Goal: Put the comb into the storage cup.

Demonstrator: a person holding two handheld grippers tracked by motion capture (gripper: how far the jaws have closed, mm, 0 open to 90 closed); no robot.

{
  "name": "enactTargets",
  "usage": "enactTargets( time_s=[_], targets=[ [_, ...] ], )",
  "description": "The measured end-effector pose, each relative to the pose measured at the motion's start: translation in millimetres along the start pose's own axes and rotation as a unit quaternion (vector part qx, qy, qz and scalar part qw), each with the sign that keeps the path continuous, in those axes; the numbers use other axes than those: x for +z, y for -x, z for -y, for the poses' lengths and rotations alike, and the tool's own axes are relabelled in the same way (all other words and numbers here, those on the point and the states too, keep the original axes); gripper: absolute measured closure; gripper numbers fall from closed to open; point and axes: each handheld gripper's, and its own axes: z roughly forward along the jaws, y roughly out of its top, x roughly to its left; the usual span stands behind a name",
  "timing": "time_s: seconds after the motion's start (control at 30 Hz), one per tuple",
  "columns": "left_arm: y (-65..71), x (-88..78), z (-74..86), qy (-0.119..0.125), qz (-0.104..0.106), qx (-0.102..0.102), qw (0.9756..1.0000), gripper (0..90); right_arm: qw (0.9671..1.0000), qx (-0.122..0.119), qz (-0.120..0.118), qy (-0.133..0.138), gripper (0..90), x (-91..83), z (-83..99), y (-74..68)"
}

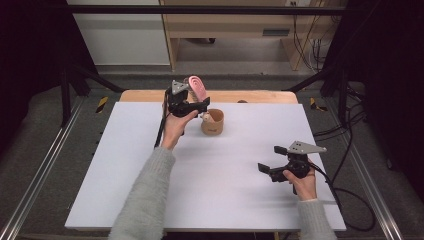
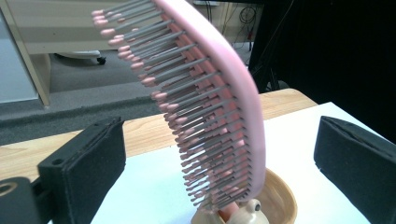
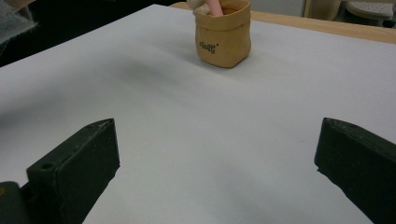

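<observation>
1. While the left gripper hangs at the far edge of the table, its two black foam-faced jaws stand spread wide, with the pink hairbrush between them and neither pad touching it.
2. That brush is a curved plastic paddle, smooth and glossy along its back, bristling with rows of thin grey pins tipped in tiny pink balls.
3. It stands handle down in a small tan pot, leaning a little, head well above the rim.
4. That pot looks like a soft rolled-top pouch, matte, with dark lettering on its side; something small and cream-coloured sits at its rim.
5. Nearer the person, the right gripper rests low over the white board, jaws blocky, matte black and wide apart with nothing between them.
6. Under the smooth, flat board, pale wood shows along the far edge.
</observation>
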Motion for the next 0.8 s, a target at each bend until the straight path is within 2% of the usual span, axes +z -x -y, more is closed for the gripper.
enactTargets(
  time_s=[0.17,0.43,0.63,0.8],
  targets=[
    [-0.1,-6.8,-0.6,-0.004,0.004,-0.004,1.0000,1.7,1.0000,-0.001,0.001,-0.001,0.6,0.3,0.1,0.0],
    [-2.5,-22.8,0.4,-0.007,0.016,0.005,0.9998,1.7,1.0000,-0.001,0.002,-0.002,0.6,0.7,0.1,-0.2],
    [-7.3,-37.0,0.9,-0.005,0.020,0.003,0.9998,1.7,1.0000,-0.003,0.003,-0.003,0.6,1.4,0.4,-0.1],
    [-10.8,-50.8,1.8,-0.001,0.039,0.000,0.9992,1.7,1.0000,-0.003,0.004,-0.005,0.6,1.8,0.6,-0.1]
  ],
)
